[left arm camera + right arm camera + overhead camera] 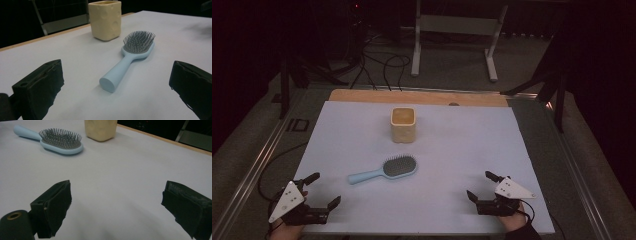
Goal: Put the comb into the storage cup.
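The left gripper [322,189] is resting low over the white table cover [462,150] with its jaws standing wide apart and nothing between them. The blue hairbrush [130,58] is lying just ahead of it, bristles up, handle end pointing toward this gripper. The yellow cup [105,20] is standing behind the brush head. The right gripper [482,186] is also holding its jaws wide and empty, with the brush well apart to its front left.

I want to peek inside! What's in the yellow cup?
From above, the yellow cup shows only a yellowish inside with nothing sticking out. Its bottom is too dim to see, so something small could hide there.
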Demonstrator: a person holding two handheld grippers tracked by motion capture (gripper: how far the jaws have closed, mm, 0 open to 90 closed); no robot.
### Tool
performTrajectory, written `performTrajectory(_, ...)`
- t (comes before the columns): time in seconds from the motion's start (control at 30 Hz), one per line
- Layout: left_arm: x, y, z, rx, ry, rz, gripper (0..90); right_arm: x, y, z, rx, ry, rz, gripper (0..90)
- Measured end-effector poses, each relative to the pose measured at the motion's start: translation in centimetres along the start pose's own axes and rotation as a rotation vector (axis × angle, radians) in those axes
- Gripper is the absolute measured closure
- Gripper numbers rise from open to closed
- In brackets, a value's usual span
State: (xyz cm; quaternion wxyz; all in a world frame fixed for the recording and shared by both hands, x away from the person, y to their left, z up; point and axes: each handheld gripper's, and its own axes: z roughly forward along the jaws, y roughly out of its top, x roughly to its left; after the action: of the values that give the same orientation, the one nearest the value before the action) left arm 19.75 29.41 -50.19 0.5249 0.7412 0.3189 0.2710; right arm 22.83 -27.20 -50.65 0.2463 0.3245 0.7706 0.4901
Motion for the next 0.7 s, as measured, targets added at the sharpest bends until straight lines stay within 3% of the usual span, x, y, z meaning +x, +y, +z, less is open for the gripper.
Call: performTrajectory(0.7,0.02,0.73,-0.34,-0.005,-0.002,0.008,0.0,0.02,0.09,-0.12,-0.019,-0.001,-0.004,8.6)
